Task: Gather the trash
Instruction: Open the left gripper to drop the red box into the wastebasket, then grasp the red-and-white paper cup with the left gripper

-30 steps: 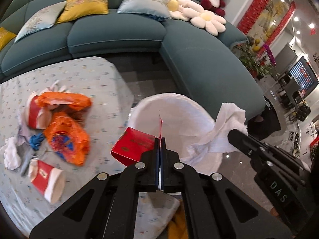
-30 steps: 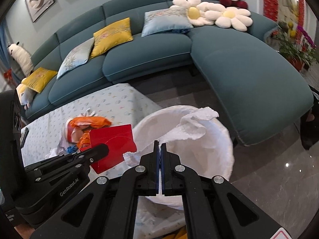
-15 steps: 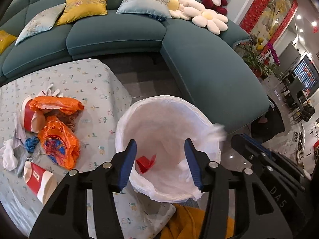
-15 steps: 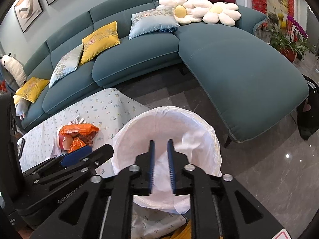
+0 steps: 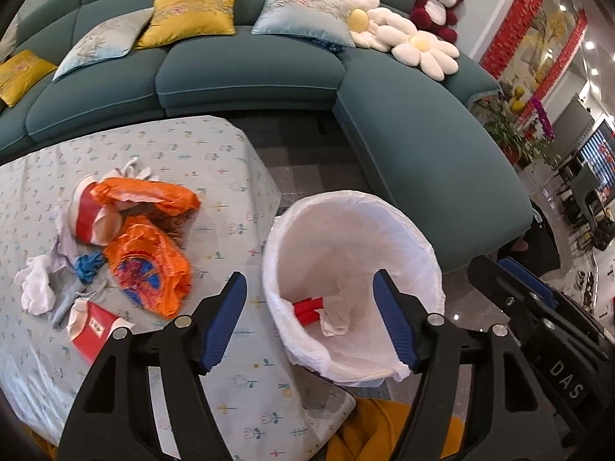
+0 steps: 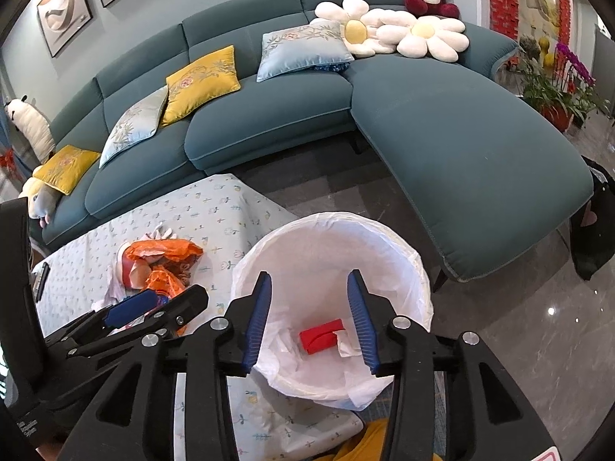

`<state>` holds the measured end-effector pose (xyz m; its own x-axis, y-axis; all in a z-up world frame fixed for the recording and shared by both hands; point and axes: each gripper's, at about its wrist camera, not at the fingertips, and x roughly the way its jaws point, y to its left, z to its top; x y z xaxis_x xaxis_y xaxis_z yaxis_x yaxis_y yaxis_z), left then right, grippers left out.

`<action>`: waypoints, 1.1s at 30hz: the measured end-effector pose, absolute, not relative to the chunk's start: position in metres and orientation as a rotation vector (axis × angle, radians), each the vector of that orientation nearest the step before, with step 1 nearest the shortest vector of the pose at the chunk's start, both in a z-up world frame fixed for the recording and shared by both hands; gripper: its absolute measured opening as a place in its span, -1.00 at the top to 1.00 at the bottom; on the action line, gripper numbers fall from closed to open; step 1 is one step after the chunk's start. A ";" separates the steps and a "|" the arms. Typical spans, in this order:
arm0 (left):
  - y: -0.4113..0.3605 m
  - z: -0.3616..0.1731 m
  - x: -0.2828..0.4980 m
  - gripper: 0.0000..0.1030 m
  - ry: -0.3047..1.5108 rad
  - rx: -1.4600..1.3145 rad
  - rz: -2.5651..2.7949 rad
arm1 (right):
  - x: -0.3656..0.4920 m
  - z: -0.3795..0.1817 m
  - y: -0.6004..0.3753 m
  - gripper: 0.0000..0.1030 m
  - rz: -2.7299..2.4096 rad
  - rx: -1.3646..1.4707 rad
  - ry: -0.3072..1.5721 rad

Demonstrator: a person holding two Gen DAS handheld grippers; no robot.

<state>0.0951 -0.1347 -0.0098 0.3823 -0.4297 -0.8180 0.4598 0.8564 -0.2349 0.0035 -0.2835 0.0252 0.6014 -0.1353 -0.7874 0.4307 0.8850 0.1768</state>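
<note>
Now that both grippers have let go, the red box point(image 6: 321, 335) and the white tissue point(image 5: 337, 317) lie at the bottom of the white-lined bin point(image 5: 423, 246). A sec ago the left gripper point(image 5: 309, 303) was pinched on the box & the right gripper point(image 6: 309, 307) on the tissue; now both have their fingers wide apart w/ nothing in them, over the bin. So 2 bits of trash are done.

More is left on the surface point(image 5: 215, 153), just beside the bin: two orange bags point(image 5: 150, 257), a red & white cup point(image 5: 94, 328), another cup point(image 5: 90, 217) under a bag, white tissues point(image 5: 36, 288) & a blue scrap point(image 5: 88, 265). Prob next is to go back for those.
</note>
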 end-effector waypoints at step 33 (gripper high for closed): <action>0.067 -0.072 0.087 -0.74 1.086 -0.024 -0.185 | 0.033 0.002 -0.144 -0.09 -0.165 0.217 0.972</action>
